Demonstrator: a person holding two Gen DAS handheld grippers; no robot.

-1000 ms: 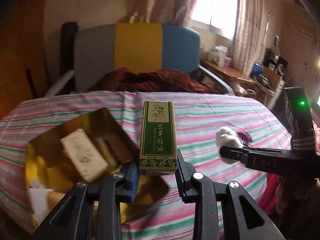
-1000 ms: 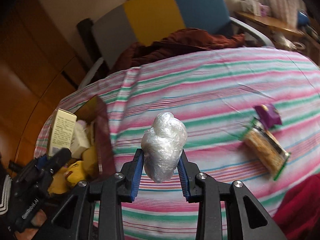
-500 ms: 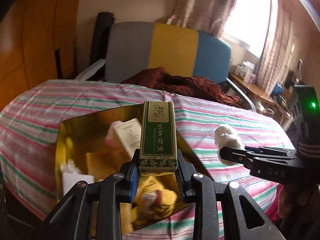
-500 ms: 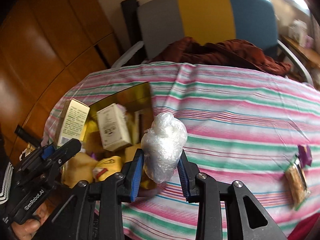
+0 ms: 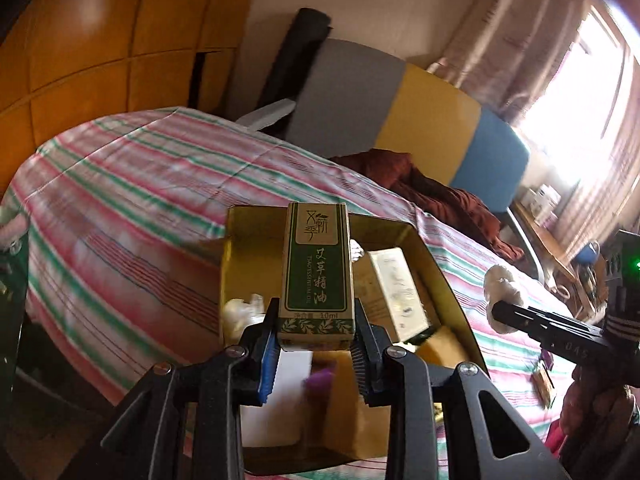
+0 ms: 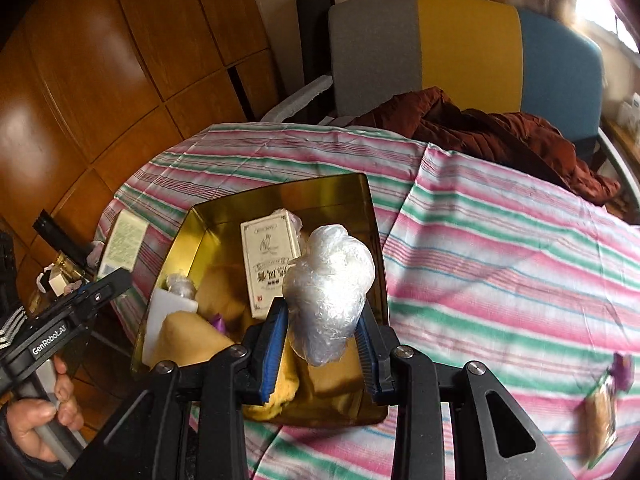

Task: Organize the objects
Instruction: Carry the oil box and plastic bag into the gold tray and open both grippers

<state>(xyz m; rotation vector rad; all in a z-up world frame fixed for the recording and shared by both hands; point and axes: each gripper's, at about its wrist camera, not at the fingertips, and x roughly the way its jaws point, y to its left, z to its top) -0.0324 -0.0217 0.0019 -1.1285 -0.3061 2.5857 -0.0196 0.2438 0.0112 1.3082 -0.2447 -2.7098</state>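
Broadly, a desk (image 6: 500, 264) under a pink, green and white striped cloth carries everything, with a grey, yellow and blue chair (image 6: 460, 52) and a dark red garment (image 6: 480, 128) behind it. Near the desk's left edge sits a gold tin (image 6: 332, 192), holding a white carton (image 6: 270, 256), yellow packs and other small items. Above the tin, the left gripper (image 5: 316, 354) is clenched on an upright green box (image 5: 318, 276). Just right of it, the right gripper (image 6: 322, 350) is clamped on a clear plastic wad (image 6: 330, 288), also over the tin. A snack packet (image 6: 600, 412) lies well apart, near the desk's right edge.
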